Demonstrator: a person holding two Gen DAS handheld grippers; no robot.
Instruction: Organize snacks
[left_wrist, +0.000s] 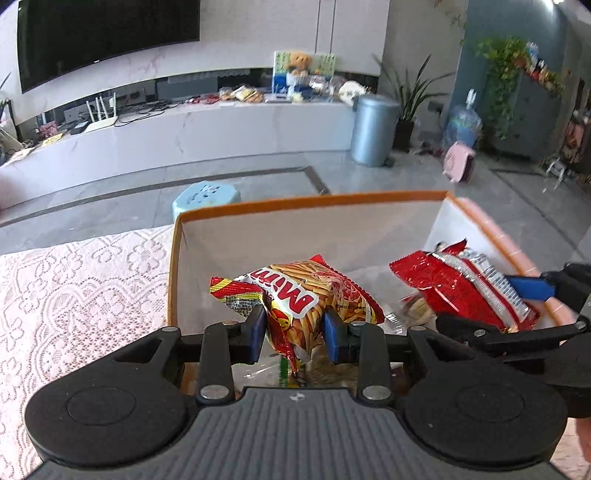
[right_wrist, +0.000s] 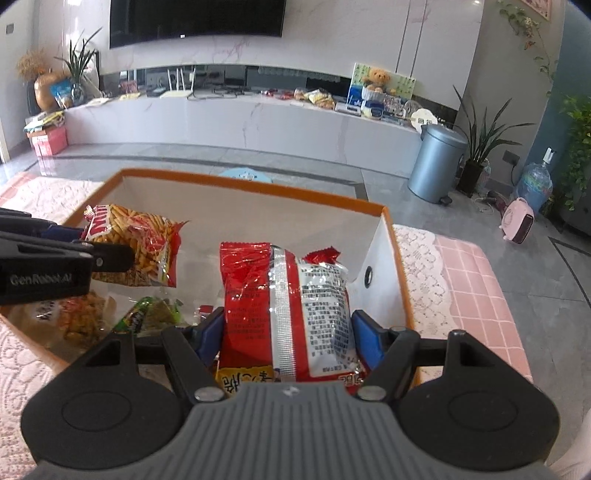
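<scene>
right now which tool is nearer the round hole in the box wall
Right. The right tool, shut on the red packet, is beside the round hole; the left tool holds the mimi packet at the opposite side.

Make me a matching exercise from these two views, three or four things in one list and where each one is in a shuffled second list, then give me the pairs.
Things:
1. Mimi stick snack bag
2. red snack bag
3. grey bin
4. teddy bear

Places:
A. on the floor beside a potted plant
B. held by the right gripper
C. on the white TV ledge
D. held by the left gripper

Pairs: 1-D, 2-B, 3-A, 4-C
</scene>
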